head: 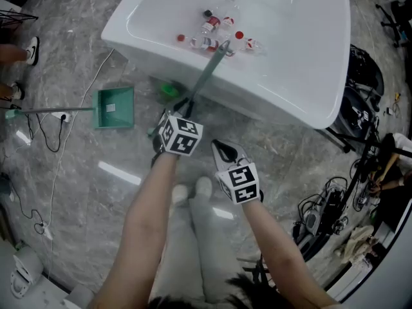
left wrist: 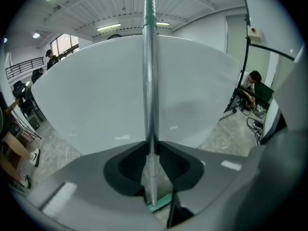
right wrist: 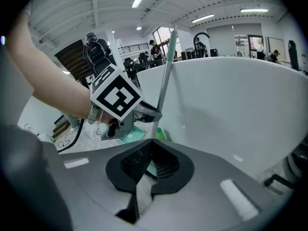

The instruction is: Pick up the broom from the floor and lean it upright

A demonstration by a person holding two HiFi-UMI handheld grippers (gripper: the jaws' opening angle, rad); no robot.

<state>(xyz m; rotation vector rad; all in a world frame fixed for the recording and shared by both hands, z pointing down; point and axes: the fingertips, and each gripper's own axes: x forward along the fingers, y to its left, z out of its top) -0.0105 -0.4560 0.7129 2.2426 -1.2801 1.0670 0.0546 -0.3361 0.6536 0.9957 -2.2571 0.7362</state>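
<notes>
The broom's grey-green handle (head: 206, 76) rises steeply in front of the white tub (head: 302, 89), its top end over the rim. My left gripper (head: 183, 108) is shut on the handle low down. In the left gripper view the handle (left wrist: 150, 81) runs straight up between the pads, with my left gripper (left wrist: 151, 150) closed round it. The broom's head is hidden under that gripper. My right gripper (head: 222, 148) hangs a little to the right and nearer me, jaw tips together, nothing in it. Past my right gripper (right wrist: 153, 142) the handle (right wrist: 164, 76) and the left gripper's marker cube (right wrist: 115, 95) show.
A green dustpan (head: 114, 107) with a long handle lies on the marble floor at left, near a white cable (head: 77, 124). Several bottles (head: 212, 26) lie inside the tub. A small green object (head: 168, 90) sits by the tub's base. Cables and gear (head: 335, 211) crowd the right.
</notes>
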